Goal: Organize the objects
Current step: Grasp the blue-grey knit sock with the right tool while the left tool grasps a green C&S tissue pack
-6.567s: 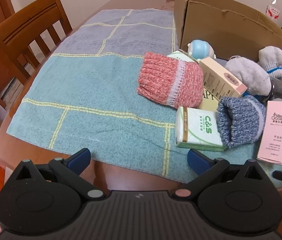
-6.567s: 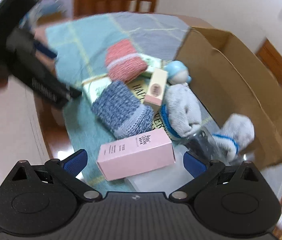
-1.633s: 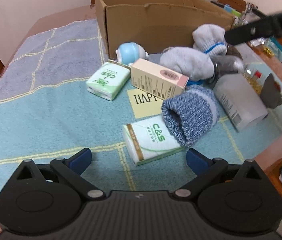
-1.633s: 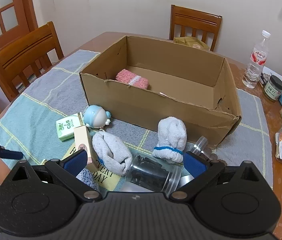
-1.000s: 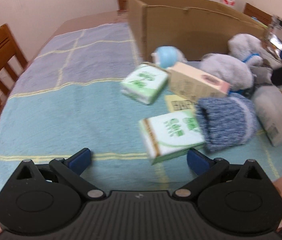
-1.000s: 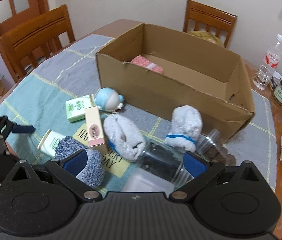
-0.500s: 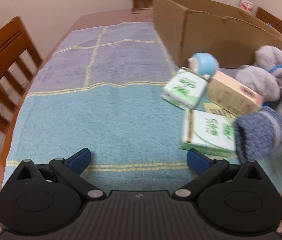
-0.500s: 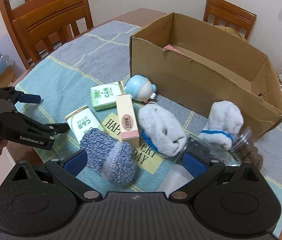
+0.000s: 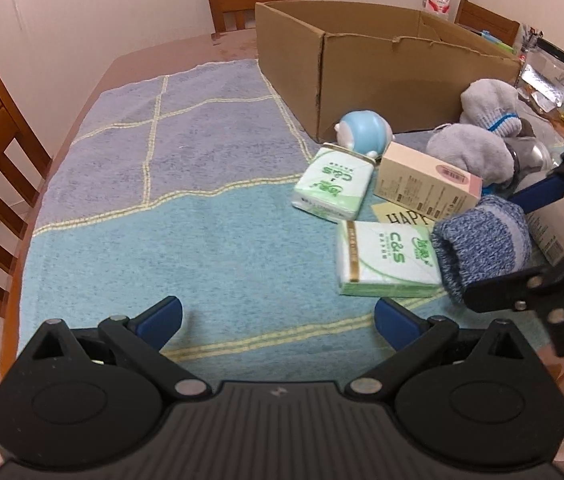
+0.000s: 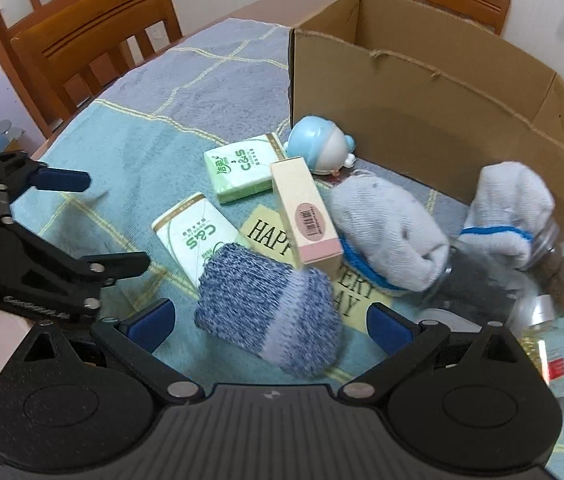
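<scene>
Between the spread fingers of the right tool [image 10: 267, 326], empty: blue sock [image 10: 267, 308], lying on the surface beside a tissue pack [image 10: 195, 236]. Left tool [image 9: 277, 316] apart, idle. Step: approach for pickup; next, likely closing on it, then cardboard box [image 10: 422, 92].

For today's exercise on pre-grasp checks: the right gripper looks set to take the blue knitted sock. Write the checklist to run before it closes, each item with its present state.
1. Right gripper open: ok.
2. Blue knitted sock between its fingers: ok.
3. Sock free of neighbours: not ok, it overlaps a C&S tissue pack.
4. Left gripper out of the way: ok, open and off to the side.
5. Cardboard box open-topped: ok.
6. Room inside the box: cannot tell.
</scene>
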